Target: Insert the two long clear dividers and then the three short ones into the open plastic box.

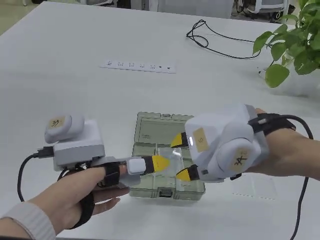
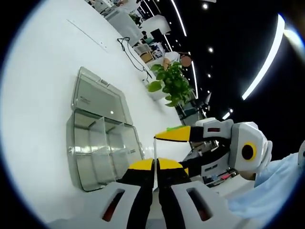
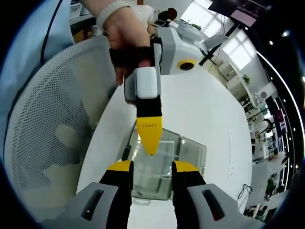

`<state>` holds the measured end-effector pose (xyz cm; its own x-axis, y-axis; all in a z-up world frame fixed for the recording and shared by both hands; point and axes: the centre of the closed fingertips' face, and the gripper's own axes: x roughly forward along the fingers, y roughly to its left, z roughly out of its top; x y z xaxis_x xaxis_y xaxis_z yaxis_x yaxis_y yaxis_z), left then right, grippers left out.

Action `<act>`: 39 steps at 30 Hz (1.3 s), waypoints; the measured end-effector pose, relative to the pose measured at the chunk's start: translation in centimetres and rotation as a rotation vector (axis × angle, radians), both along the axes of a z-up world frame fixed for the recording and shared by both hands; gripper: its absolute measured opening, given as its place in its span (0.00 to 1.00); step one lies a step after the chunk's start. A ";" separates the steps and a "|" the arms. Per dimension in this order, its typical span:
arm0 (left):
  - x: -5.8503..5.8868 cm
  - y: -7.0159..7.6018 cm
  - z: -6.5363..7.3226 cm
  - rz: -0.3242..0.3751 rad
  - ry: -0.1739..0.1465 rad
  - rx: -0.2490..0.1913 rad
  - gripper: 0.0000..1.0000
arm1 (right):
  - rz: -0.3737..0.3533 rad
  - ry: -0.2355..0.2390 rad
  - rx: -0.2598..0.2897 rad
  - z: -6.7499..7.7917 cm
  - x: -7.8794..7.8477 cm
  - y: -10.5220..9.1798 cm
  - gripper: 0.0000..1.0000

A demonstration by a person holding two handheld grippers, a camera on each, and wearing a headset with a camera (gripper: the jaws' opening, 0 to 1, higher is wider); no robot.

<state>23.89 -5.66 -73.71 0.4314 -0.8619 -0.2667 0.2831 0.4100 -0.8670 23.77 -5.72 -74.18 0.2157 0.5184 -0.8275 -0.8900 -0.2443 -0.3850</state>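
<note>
The open clear plastic box [image 1: 150, 135] lies on the white table with its lid folded back; in the left gripper view the box [image 2: 81, 138] shows clear partitions standing inside. My left gripper [image 1: 160, 163] is shut on a thin clear divider [image 2: 155, 150], seen edge-on and held just above the box. From the right, my right gripper [image 1: 181, 157] faces it, jaws open on either side of that divider. In the right gripper view the right gripper [image 3: 151, 167] stands open below the left gripper's yellow fingertip [image 3: 148, 136], with the box [image 3: 190, 148] underneath.
A white power strip [image 1: 137, 66] lies further back on the table, with a black cable [image 1: 215, 40] and a green plant [image 1: 290, 40] at the back right. Faint clear pieces [image 1: 252, 187] lie on the table right of the box. A mesh chair [image 3: 52, 124] stands by the table.
</note>
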 end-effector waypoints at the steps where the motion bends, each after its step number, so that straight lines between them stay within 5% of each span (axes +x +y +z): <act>1: 0.0 0.0 0.0 0.000 0.000 -0.004 0.00 | -0.003 0.004 0.003 0.0 0.0 0.0 0.32; 8: -0.3 0.0 0.2 -0.007 0.010 -0.030 0.00 | 0.009 0.018 0.012 0.2 -0.4 0.1 0.32; 14: -0.6 0.2 0.2 -0.049 -0.045 -0.001 0.00 | -0.005 0.054 0.042 0.9 -0.2 0.3 0.41; 17: -0.6 0.7 0.0 -0.070 -0.105 0.041 0.00 | -0.020 0.158 0.069 1.4 -1.0 0.3 0.42; 19: -0.8 0.8 -0.1 -0.084 -0.110 0.038 0.00 | -0.065 0.245 0.104 2.0 -1.1 0.3 0.39; 25: -1.6 1.0 0.7 -0.168 -0.248 0.057 0.00 | -0.132 0.452 0.140 3.6 -1.1 0.2 0.27; 31: -2.4 0.8 1.8 -0.238 -0.353 0.051 0.00 | -0.127 0.536 0.077 3.8 -0.1 0.2 0.23; 35: -2.9 0.8 2.2 -0.293 -0.416 0.069 0.00 | -0.108 0.677 0.032 4.2 -1.4 0.8 0.21; 39: -3.3 0.8 2.2 -0.347 -0.457 0.088 0.00 | -0.079 0.733 -0.061 3.7 -2.3 0.5 0.19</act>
